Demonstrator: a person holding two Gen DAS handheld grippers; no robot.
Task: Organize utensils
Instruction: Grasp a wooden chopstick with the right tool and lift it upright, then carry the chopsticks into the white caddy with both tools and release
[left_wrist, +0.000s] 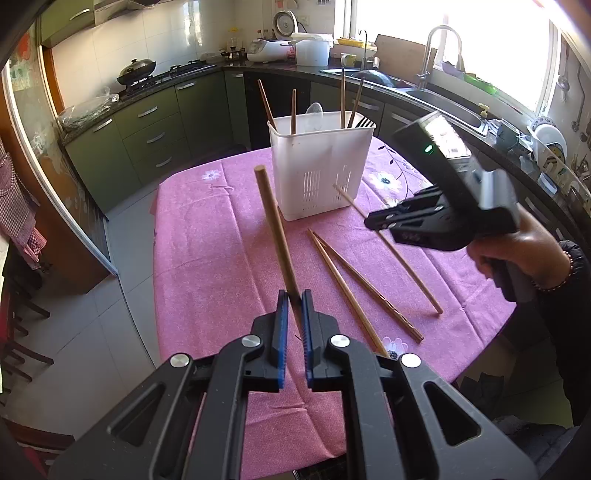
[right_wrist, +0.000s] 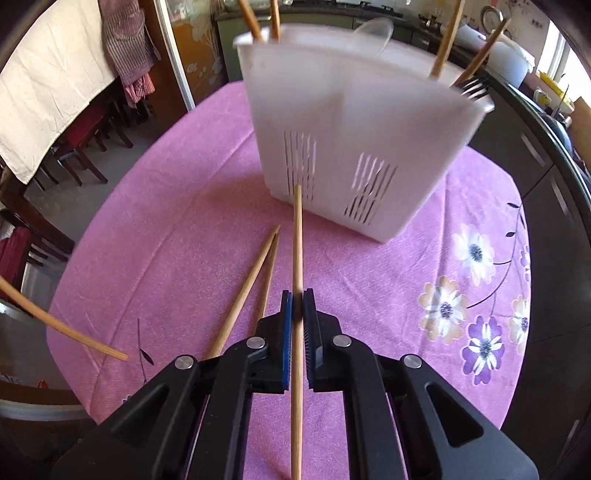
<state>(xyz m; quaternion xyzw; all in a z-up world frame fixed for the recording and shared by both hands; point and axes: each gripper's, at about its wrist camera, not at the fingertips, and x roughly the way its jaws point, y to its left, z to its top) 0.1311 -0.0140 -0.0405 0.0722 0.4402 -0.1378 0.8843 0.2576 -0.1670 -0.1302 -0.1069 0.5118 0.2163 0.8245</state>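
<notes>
A white slotted utensil holder (left_wrist: 320, 166) (right_wrist: 354, 140) stands on the pink tablecloth (left_wrist: 207, 251), with several chopsticks, a spoon and a fork in it. My left gripper (left_wrist: 293, 299) is shut on a wooden chopstick (left_wrist: 275, 225) that points up toward the holder. My right gripper (right_wrist: 297, 301) (left_wrist: 373, 221) is shut on another chopstick (right_wrist: 297, 251) whose tip almost touches the holder's base. Two loose chopsticks (left_wrist: 354, 280) (right_wrist: 255, 273) lie crossed on the cloth between the grippers. The left gripper's chopstick shows at the left in the right wrist view (right_wrist: 66, 330).
Kitchen counters with a sink (left_wrist: 447, 103), a wok on the stove (left_wrist: 136, 70) and a rice cooker (left_wrist: 267, 50) ring the table. Dark chairs (right_wrist: 85, 147) stand at the table's left. A floral print (right_wrist: 476, 332) marks the cloth's right side.
</notes>
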